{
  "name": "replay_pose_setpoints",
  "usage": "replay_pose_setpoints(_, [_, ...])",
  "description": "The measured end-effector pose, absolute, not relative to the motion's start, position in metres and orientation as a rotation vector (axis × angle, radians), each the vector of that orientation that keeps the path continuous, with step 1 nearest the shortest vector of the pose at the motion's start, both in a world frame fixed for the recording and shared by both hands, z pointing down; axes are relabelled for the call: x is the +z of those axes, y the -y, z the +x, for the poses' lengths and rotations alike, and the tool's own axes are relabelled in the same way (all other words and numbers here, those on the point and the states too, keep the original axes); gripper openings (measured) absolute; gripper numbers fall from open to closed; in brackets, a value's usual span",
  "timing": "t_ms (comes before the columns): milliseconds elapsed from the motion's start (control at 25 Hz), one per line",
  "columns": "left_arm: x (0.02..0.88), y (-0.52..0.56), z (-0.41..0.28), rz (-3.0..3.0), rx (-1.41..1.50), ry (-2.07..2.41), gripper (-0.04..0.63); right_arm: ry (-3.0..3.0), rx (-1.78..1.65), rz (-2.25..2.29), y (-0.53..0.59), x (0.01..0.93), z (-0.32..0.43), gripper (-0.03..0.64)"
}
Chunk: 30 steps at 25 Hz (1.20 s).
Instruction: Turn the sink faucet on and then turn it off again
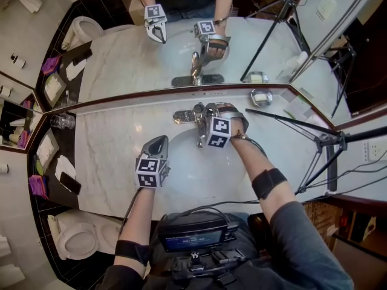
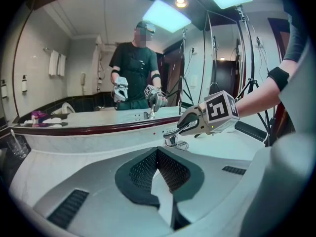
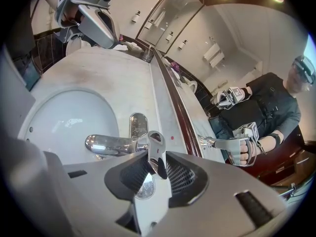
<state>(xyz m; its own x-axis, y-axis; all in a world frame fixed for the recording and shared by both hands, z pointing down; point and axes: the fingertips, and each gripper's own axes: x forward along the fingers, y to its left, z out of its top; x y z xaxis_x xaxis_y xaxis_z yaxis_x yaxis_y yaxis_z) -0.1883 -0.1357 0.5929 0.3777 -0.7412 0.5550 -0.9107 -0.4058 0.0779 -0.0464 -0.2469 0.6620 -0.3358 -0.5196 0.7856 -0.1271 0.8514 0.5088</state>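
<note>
I have the right gripper (image 3: 157, 171) at the faucet (image 1: 196, 121), which stands at the back of the basin (image 1: 193, 174). Its jaws are roughly half apart and clamped across the chrome lever (image 3: 156, 152), with a pad touching each side. The left gripper (image 1: 158, 142) is fully closed and empty, parked over the basin's left side, well clear. No water is visible from the spout (image 3: 103, 143). My read: either the on-stroke isn't done or it's already reversed; I can't tell which.
</note>
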Motion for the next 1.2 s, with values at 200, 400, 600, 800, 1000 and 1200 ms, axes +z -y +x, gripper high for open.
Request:
replay_pose_setpoints(200, [0.589,0.135,-0.189,2.28,0.623,1.441,0.0,1.873,-0.456,0.508,0.246,0.659,-0.043,0.146])
replay_pose_setpoints(400, [0.585,0.135,-0.185,2.294,0.615,1.443,0.0,1.867,-0.442,0.531,0.238,0.65,-0.033,0.146])
replay_pose_setpoints(600, [0.578,0.133,-0.183,2.303,0.592,1.446,0.0,1.905,-0.394,0.597,0.224,0.634,-0.025,0.141])
replay_pose_setpoints(800, [0.571,0.13,-0.185,2.298,0.55,1.458,0.0,1.987,-0.3,0.726,0.213,0.611,-0.014,0.136])
replay_pose_setpoints(1000, [0.566,0.128,-0.184,2.293,0.513,1.46,0.0,2.089,-0.18,0.902,0.204,0.586,0.003,0.059])
replay_pose_setpoints(1200, [0.563,0.126,-0.184,2.291,0.479,1.465,0.0,2.203,0.03,1.115,0.194,0.564,0.027,0.02])
